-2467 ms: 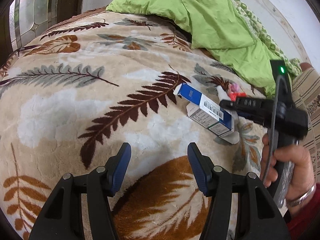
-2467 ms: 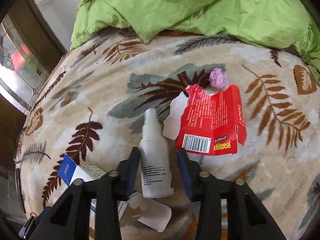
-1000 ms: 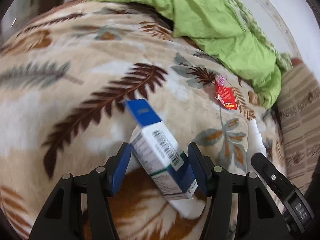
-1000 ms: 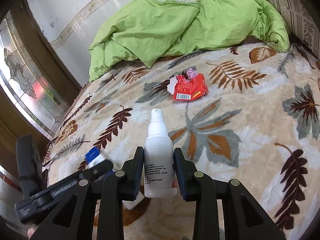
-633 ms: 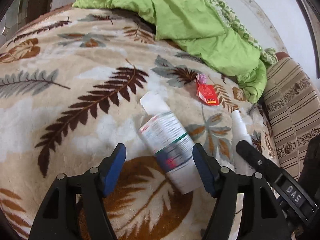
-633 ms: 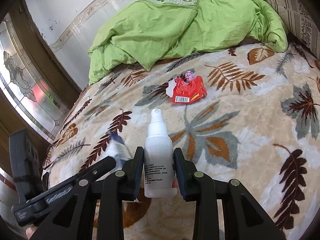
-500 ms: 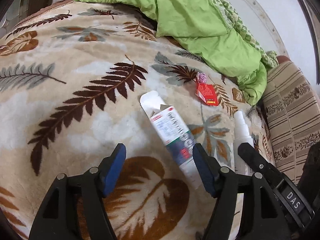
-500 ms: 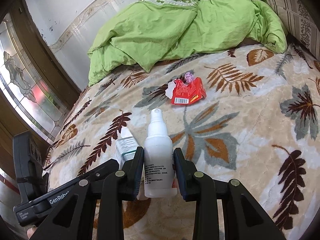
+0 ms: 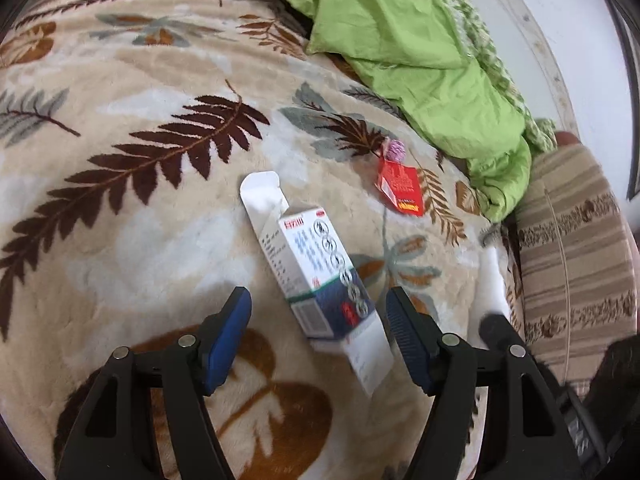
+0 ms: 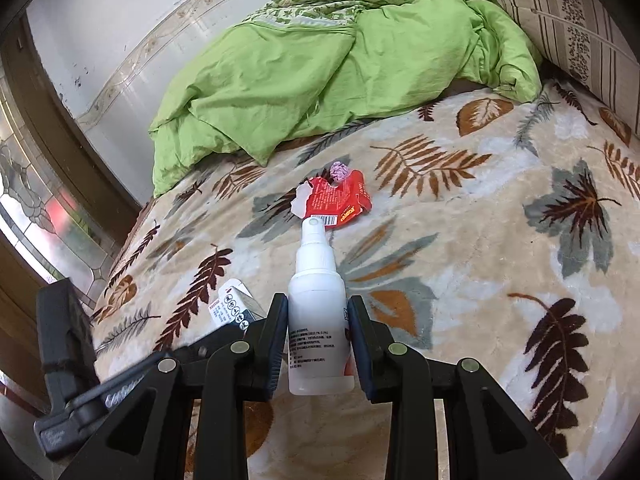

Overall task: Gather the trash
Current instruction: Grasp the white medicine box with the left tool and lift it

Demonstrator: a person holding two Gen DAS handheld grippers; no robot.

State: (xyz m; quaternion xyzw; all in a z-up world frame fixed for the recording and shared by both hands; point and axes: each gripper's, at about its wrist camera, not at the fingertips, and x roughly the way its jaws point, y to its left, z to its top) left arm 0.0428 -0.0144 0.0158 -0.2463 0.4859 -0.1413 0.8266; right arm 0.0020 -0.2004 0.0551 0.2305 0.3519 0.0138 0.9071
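Your left gripper (image 9: pixel 318 330) is angled down at the leaf-print blanket (image 9: pixel 120 216), jaws standing apart after just opening wider; the pads touch nothing. The white medicine box (image 9: pixel 320 268) lies flat on the blanket ahead of and between the 2 blue pads (image 9: pixel 228 336), free of both, its open flap pointing toward the far side of the bed.

Farther off, toward the green quilt (image 9: pixel 420 52) heaped along the bed's far edge, lie the red wrapper (image 9: pixel 402 190) and, touching its far end, a small pink crumpled ball (image 9: pixel 395 148).

Your right gripper (image 10: pixel 318 336) also tilts downward, held above the blanket near the bed's near edge, and is clamped on the white spray bottle (image 10: pixel 318 304). The bottle stands between the 2 pads with its nozzle pointing away from you, toward the wrapper. The striped pillow (image 10: pixel 576 28) sits at the bed's far right corner.
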